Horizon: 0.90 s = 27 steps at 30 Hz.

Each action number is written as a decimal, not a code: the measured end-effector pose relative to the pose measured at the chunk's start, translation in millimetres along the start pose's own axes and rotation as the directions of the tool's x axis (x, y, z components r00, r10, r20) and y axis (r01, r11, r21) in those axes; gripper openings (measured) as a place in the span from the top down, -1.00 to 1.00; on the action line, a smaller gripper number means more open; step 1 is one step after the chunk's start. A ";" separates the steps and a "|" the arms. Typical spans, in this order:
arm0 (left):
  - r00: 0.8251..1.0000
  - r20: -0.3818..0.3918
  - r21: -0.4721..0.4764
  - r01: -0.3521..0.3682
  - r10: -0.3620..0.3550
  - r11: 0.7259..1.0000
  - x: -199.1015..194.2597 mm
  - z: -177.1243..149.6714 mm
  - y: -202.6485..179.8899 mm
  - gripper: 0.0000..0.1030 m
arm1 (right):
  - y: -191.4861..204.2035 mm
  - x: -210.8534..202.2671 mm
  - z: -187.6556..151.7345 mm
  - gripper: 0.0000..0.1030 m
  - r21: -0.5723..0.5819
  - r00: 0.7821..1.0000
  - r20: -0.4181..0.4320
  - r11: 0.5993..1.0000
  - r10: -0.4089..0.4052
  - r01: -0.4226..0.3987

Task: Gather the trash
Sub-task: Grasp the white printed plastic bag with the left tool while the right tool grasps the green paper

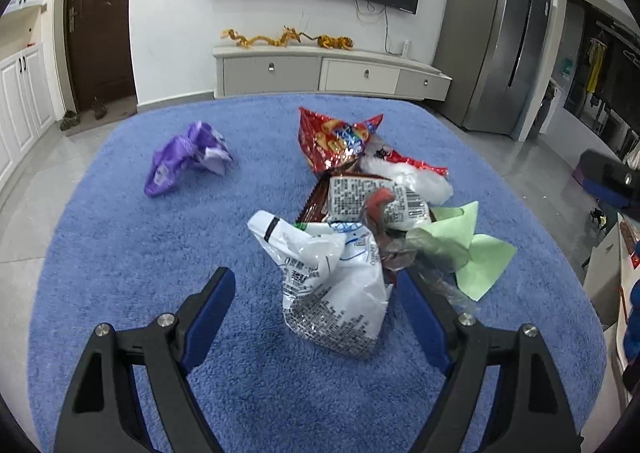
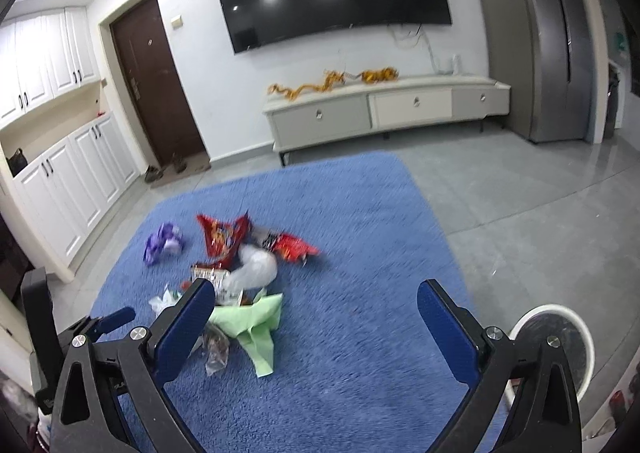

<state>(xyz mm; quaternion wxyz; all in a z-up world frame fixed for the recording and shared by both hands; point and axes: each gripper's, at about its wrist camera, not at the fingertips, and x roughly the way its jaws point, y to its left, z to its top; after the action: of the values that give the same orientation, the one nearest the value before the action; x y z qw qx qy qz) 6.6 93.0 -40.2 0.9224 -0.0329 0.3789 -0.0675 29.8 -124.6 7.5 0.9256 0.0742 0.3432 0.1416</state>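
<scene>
Left wrist view: left gripper spread wide around the white wrapper, apparently lined up to pinch it.
Trash heap on blue rug; right gripper open, empty, held back.

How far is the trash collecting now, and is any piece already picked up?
Nothing looks collected yet. The left gripper is open around the white wrapper but has not closed on it. The right gripper is open and holds nothing. Left on the blue rug: the purple wrapper, the red snack bag, the green paper, and the other wrappers in the pile.
</scene>
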 end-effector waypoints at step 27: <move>0.994 -0.009 -0.011 0.107 -0.107 0.994 6.5 -9.2 1.5 0.15 | 16.6 82.4 -28.4 0.27 0.110 0.943 -0.184 0.959 0.277 -0.260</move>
<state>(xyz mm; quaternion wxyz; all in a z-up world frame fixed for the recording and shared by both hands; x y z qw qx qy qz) 4.9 93.4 -51.4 0.9154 -0.0578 0.3815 -0.1148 67.4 -81.9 -60.6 0.8551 0.1447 0.4256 0.2584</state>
